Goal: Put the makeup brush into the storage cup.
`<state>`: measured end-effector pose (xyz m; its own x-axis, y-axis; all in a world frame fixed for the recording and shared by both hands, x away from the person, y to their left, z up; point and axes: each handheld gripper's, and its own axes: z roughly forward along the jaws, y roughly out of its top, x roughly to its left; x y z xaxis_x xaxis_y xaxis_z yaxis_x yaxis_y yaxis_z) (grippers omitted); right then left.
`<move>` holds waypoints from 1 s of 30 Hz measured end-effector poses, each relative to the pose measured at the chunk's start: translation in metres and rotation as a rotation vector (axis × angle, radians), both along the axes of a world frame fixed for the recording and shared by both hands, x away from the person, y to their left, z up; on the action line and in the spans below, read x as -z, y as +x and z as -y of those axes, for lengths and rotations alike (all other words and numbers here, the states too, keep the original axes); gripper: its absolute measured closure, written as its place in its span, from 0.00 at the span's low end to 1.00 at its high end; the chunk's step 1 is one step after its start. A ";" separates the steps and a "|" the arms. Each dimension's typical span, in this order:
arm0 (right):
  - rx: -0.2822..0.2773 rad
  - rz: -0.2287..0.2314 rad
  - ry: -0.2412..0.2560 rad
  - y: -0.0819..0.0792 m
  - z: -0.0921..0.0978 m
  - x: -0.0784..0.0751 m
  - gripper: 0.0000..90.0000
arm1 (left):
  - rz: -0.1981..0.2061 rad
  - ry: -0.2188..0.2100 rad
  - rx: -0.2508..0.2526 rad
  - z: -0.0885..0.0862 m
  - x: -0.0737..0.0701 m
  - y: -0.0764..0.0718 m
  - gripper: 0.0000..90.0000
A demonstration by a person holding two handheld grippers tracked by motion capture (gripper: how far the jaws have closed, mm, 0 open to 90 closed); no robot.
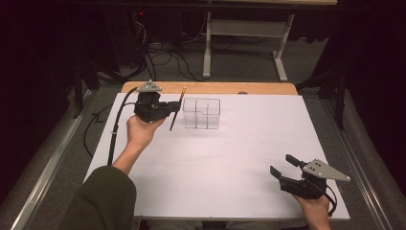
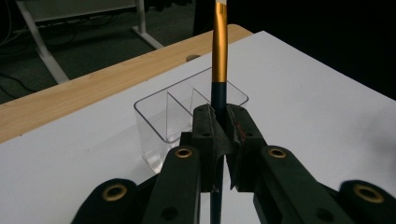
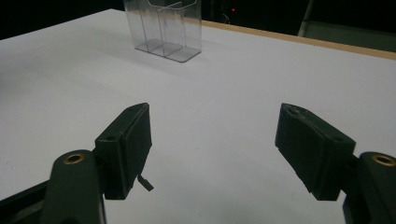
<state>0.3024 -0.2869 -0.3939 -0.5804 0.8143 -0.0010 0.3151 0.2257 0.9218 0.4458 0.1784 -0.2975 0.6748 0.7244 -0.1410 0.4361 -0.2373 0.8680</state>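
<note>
A clear plastic organizer (image 1: 201, 113) with several compartments stands on the white table surface (image 1: 225, 163) toward the back. Just left of it, my left gripper (image 1: 173, 108) is shut on a slim pen (image 1: 177, 108), dark at the lower part and orange-gold higher up. In the left gripper view the pen (image 2: 219, 51) rises upright between the jaws of the left gripper (image 2: 220, 126), with the organizer (image 2: 182, 121) right behind it. My right gripper (image 1: 283, 164) rests open at the front right, its jaws wide apart and holding nothing. In the right gripper view, beyond the right gripper (image 3: 215, 140), the organizer (image 3: 164, 30) stands far off.
A wooden desk edge (image 1: 210, 87) runs behind the white surface. Beyond it are a white desk frame (image 1: 244, 33) and cables on the floor. A metal rail (image 1: 52, 158) borders the table's left side.
</note>
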 end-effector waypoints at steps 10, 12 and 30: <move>0.001 -0.003 0.014 -0.001 0.001 -0.001 0.32 | 0.029 0.000 -0.016 0.007 -0.008 0.014 0.91; -0.002 0.003 0.011 -0.001 0.001 -0.001 0.32 | 0.032 0.004 -0.018 0.009 -0.010 0.016 0.91; -0.007 -0.002 0.011 -0.001 0.000 0.000 0.32 | 0.037 -0.040 -0.086 0.019 -0.002 0.045 0.91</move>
